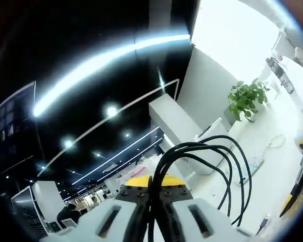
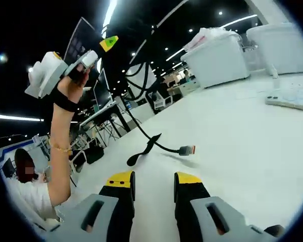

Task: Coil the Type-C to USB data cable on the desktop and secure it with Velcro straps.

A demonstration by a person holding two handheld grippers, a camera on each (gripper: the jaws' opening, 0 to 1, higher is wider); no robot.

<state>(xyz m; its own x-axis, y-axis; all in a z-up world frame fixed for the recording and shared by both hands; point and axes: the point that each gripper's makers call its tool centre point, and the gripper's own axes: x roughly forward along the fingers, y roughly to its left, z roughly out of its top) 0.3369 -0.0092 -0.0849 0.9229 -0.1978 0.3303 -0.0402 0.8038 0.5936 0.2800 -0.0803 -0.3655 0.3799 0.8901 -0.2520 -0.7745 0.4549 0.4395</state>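
Observation:
My left gripper is shut on a bundle of black cable loops that fan up and to the right from between its yellow-tipped jaws. In the right gripper view a hand holds that left gripper high at the upper left, and the coiled cable hangs below it. One tail runs down to a USB plug just over the white desktop. A black Velcro strap on the tail droops onto the desk. My right gripper is open, low over the desk, short of the plug.
White storage bins stand at the far edge of the desk, and a flat white device lies at the right. A potted plant and a white cable sit further along the desk. Chairs and desks stand beyond the left edge.

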